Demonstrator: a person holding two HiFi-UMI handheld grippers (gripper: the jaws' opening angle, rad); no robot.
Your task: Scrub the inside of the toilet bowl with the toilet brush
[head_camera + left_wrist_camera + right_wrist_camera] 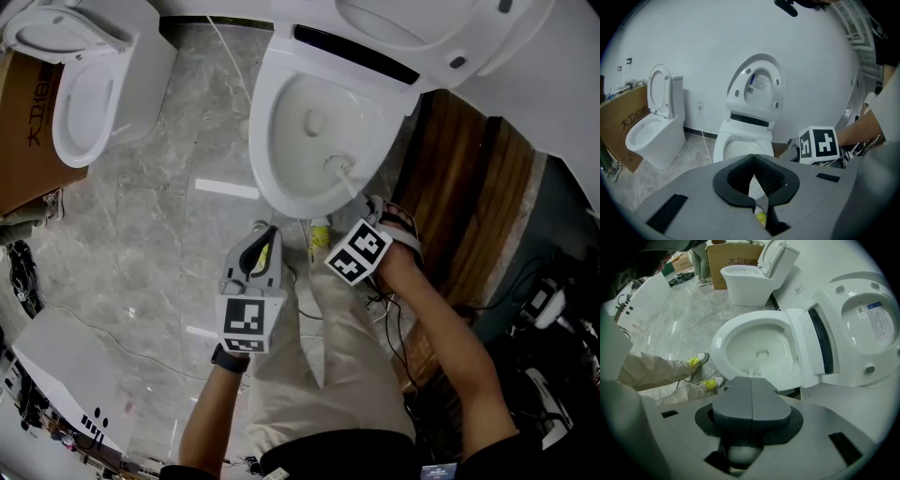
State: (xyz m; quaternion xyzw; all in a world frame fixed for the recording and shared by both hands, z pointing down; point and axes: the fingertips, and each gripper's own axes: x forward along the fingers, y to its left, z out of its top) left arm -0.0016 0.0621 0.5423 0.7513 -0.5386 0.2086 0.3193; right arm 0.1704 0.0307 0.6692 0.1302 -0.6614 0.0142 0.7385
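Observation:
The white toilet bowl (267,122) stands with lid and seat raised; it also shows in the left gripper view (723,145) and the right gripper view (722,341). A white toilet brush has its head (336,167) down inside the bowl near the front wall, faintly visible as pale bristles (751,368). My right gripper (373,206) is at the bowl's front rim, its jaws (751,385) pressed together on the brush handle. My left gripper (264,234) hangs just in front of the bowl, open (753,161) with nothing between its jaws.
A second toilet (84,94) stands to the left beside a cardboard box (23,122). Wooden boards (459,187) and cables lie to the right of the bowl. The person's legs and a yellow-laced shoe (321,232) are right at the bowl's foot.

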